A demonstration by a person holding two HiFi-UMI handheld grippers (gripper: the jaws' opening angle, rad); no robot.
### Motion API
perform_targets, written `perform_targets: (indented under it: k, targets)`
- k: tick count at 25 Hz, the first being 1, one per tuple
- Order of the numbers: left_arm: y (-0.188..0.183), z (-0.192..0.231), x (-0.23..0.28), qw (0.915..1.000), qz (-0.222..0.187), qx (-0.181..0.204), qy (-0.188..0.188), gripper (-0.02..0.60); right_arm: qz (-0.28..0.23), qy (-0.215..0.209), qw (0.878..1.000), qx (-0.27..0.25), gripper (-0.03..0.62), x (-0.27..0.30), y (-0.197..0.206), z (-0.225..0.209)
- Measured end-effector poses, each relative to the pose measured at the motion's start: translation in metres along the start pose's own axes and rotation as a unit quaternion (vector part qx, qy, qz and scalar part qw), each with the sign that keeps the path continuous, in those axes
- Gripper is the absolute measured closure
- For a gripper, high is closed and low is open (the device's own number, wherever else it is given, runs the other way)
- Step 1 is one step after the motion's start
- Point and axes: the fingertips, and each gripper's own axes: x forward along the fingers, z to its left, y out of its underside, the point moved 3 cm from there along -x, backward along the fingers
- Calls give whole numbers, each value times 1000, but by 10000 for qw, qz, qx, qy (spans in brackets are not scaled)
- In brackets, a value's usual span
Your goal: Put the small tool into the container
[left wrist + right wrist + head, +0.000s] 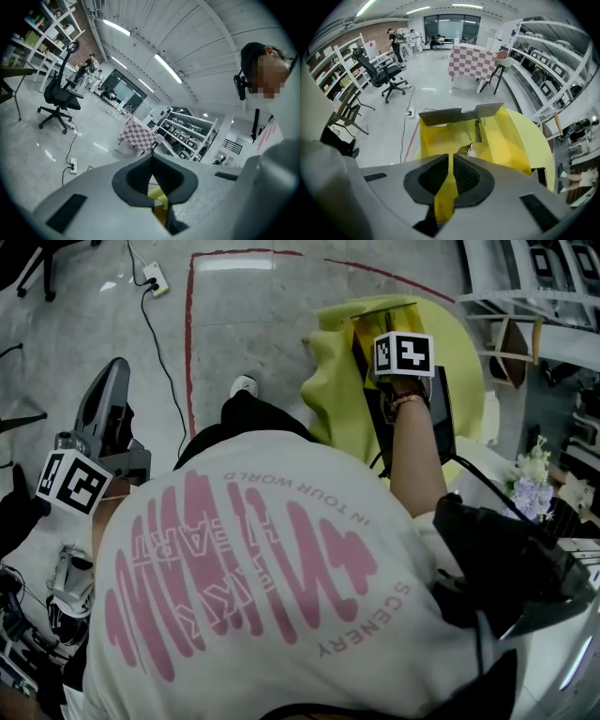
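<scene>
**Right claw pinches the yellow container's wall; left claw clenched on nothing**

The right claw [450, 161] is clenched. Its dark pads press on a fold of the container's translucent yellow wall, which runs down between them. The container [508, 136] is a see-through yellow box with a grey flap along its far edge at 12 o'clock. It stands on a round, pale-yellow bench [538, 140]. In the head view the right hand [406, 405] reaches forward toward 1 o'clock over the bench, with the arm stretched nearly straight and the marker cube on top.

The left claw [151, 161] is clenched too. Its pads meet at the tips with only a thin slit below them, and nothing sits between them. In the head view it is held out at 9 o'clock, well apart from the bench. It is tilted upward and aimed across the room toward an office chair [58, 96] and shelving.

Inside the container, seen through the yellow wall, what appears to be the small tool [478, 130] is slim and dark. It lies near the far wall with its long axis running from 6 to 12 o'clock. A pale silvery thing [466, 150] lies just beside its near end, and I cannot tell what it is.
</scene>
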Motion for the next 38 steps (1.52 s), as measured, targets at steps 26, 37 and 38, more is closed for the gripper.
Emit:
perform_targets:
  k: [26,37,38]
  targets:
    - [1,-4,-3,10000,9,32,-2,574,-461,25,9985,283,566,-10,-8,-6]
    - [14,-30,-6,9993,52,191,318,574,-2351,-170,9688,768,588,-61,-18,-12]
    - [14,-33,-6,9991,44,219,362,574,-2499,-272,9643,834,589,-68,-17,-10]
